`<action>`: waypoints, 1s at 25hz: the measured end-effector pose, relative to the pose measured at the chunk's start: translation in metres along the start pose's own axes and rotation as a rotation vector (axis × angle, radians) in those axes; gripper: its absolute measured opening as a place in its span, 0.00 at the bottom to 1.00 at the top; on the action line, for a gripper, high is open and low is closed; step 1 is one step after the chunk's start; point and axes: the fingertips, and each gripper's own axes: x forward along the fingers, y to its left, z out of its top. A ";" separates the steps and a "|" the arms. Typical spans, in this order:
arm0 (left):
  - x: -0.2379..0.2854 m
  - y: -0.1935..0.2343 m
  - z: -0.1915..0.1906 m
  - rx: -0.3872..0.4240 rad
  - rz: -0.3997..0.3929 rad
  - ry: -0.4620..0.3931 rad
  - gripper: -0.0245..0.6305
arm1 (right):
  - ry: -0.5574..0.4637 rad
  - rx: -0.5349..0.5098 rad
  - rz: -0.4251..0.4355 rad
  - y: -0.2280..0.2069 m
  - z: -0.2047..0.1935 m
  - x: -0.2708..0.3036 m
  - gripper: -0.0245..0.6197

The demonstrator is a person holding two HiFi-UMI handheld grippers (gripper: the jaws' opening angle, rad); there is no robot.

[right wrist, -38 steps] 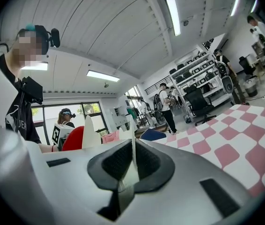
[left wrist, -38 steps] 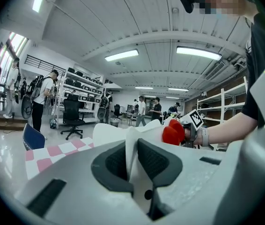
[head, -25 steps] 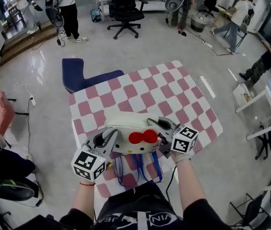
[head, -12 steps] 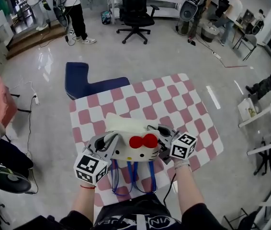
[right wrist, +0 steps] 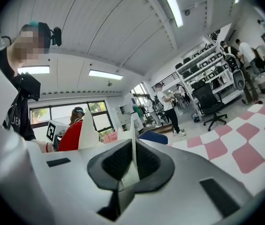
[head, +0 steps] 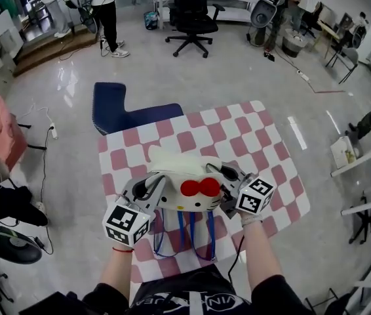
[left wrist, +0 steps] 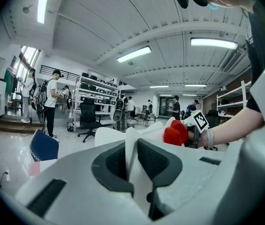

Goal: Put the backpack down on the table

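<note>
Over the near half of the pink-and-white checked table [head: 238, 133]: a rounded white backpack [head: 182, 172] with a smooth red bow [head: 198, 188]. Thin blue straps [head: 182, 231] dangle at its near side. Left gripper [head: 151, 188] and right gripper [head: 228, 176] each pinch a thin white edge of it, one per side. Beyond the table: navy chair [head: 117, 107], black office chair [head: 192, 15].
</note>
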 end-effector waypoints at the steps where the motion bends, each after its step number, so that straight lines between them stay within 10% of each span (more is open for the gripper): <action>1: 0.001 0.003 0.001 -0.004 0.003 -0.006 0.11 | -0.007 -0.010 0.005 -0.001 0.003 0.003 0.05; 25: 0.026 0.030 -0.003 0.082 0.120 -0.011 0.11 | 0.004 -0.175 0.032 -0.034 0.011 0.040 0.06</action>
